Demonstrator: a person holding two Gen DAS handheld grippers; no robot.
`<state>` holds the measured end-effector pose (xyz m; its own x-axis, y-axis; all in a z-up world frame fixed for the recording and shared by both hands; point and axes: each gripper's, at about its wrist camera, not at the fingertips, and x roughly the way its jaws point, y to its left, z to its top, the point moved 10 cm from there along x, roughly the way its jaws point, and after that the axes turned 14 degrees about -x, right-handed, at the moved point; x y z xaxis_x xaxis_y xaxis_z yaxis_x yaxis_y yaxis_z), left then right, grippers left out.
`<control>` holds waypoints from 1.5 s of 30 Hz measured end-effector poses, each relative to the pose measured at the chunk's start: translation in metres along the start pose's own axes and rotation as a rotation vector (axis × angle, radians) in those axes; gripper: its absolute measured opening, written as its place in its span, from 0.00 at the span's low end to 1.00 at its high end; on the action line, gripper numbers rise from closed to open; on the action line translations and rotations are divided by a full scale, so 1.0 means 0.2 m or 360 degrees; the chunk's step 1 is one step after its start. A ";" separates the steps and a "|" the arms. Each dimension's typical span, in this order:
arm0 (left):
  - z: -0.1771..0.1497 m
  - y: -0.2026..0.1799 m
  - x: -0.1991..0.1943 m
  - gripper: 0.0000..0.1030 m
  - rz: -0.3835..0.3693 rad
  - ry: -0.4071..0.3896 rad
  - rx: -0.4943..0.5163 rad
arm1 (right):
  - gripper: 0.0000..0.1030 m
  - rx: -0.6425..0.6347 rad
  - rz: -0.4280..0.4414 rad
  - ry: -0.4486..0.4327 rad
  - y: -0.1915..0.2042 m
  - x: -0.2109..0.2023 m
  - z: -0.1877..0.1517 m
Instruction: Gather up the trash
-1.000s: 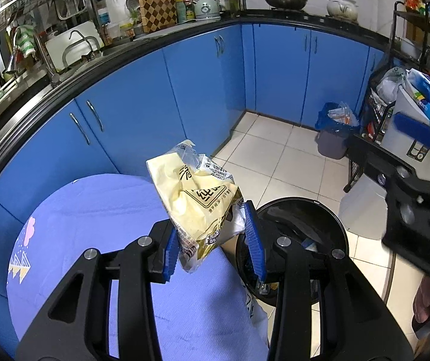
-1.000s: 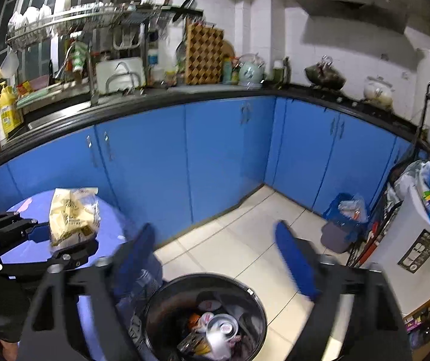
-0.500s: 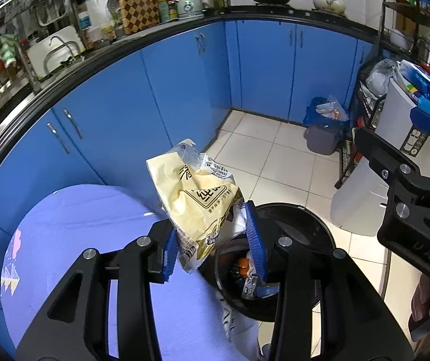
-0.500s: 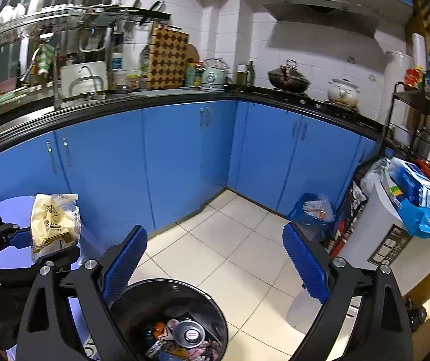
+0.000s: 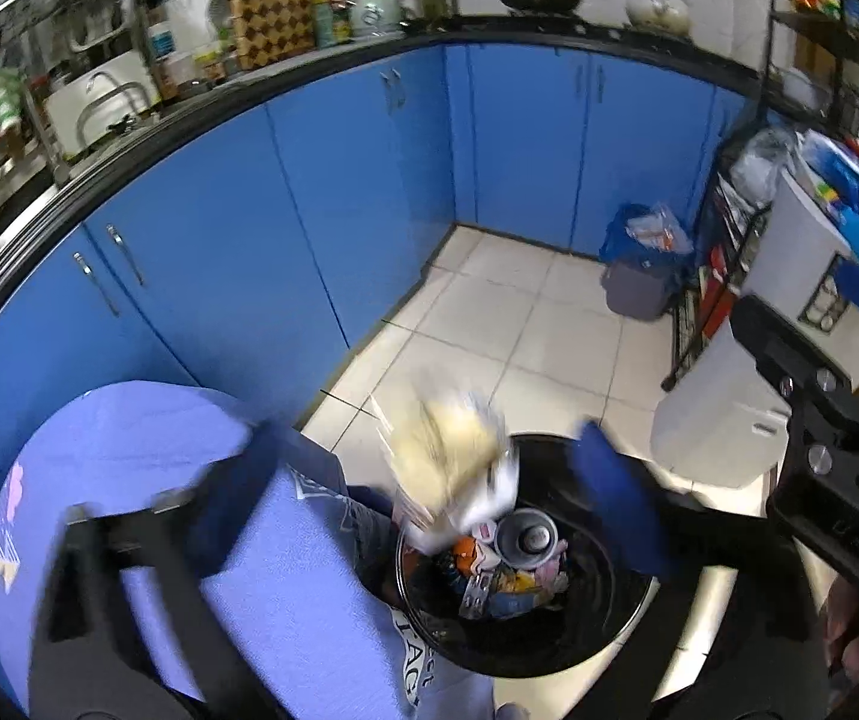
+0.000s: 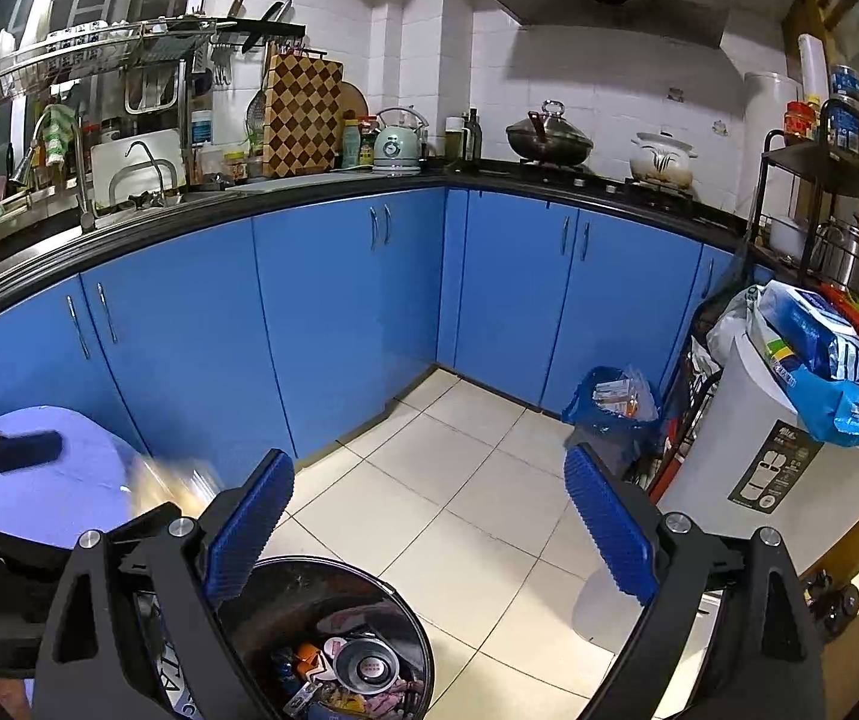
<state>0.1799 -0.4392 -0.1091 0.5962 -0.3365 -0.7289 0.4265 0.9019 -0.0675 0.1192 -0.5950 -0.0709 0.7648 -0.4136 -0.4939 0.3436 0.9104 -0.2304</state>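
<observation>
As left gripper jaws open, yellow snack bag drops free over black bin; right gripper spread, empty; this piece nearly binned, rest unseen

Your yellow snack wrapper is a blurred, crumpled shape in mid-air, touching nothing, just above the near rim of the black trash bin, which holds mixed litter.

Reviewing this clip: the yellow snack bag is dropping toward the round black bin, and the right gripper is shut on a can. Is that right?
Not quite. The right gripper holds nothing; its jaws stand wide apart, as the right wrist view shows. The yellow snack bag is indeed dropping toward the round black bin.
</observation>
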 end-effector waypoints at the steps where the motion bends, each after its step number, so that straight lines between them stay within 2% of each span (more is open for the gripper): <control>1: 0.00 0.01 0.00 0.97 -0.0003 -0.0002 -0.0003 | 0.87 0.0008 0.0003 0.0007 0.00 0.00 0.00; 5: -0.01 0.03 0.01 0.97 -0.0033 0.0037 -0.0030 | 0.87 0.0015 -0.0004 0.0013 0.00 0.00 0.00; 12: -0.02 0.10 0.00 0.97 0.0036 0.0015 -0.0015 | 0.87 0.0030 -0.0003 0.0012 0.00 -0.01 0.00; 45: -0.08 0.13 -0.25 0.97 -0.0019 -0.0073 -0.0044 | 0.87 0.0009 0.0019 0.0002 0.04 -0.25 -0.04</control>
<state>0.1508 -0.3938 -0.0844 0.6221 -0.3590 -0.6958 0.4153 0.9047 -0.0955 0.0787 -0.5674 -0.0538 0.7682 -0.4030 -0.4975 0.3377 0.9152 -0.2200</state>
